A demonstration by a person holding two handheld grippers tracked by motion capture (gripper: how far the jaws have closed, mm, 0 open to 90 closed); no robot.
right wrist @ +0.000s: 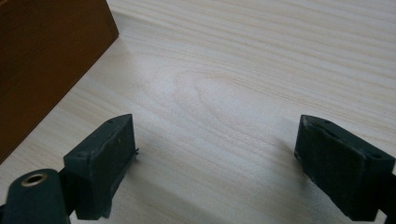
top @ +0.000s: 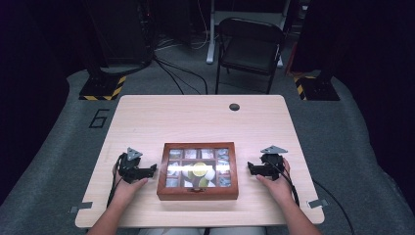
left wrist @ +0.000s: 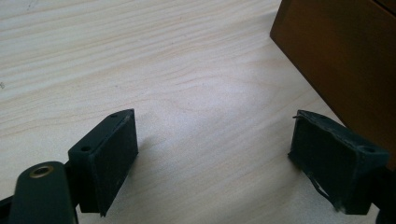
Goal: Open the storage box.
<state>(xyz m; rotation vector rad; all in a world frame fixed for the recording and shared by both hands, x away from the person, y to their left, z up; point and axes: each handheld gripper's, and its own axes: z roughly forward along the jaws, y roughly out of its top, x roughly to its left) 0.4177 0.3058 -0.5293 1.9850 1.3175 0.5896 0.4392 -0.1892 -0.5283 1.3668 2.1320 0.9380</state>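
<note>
Both grippers, left (top: 147,172) and right (top: 252,169), rest wide and empty just beside the box (top: 197,171). Its lid is shut. Uneven pushes from either side could skew the box.

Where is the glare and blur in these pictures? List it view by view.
High view: bright glare on the glass lid of the wooden box washes out its middle compartments; the room behind is dark. Left gripper view: a soft sheen on the table, edges mildly soft. Right gripper view: even light, faint shadows under the jaws.
</note>
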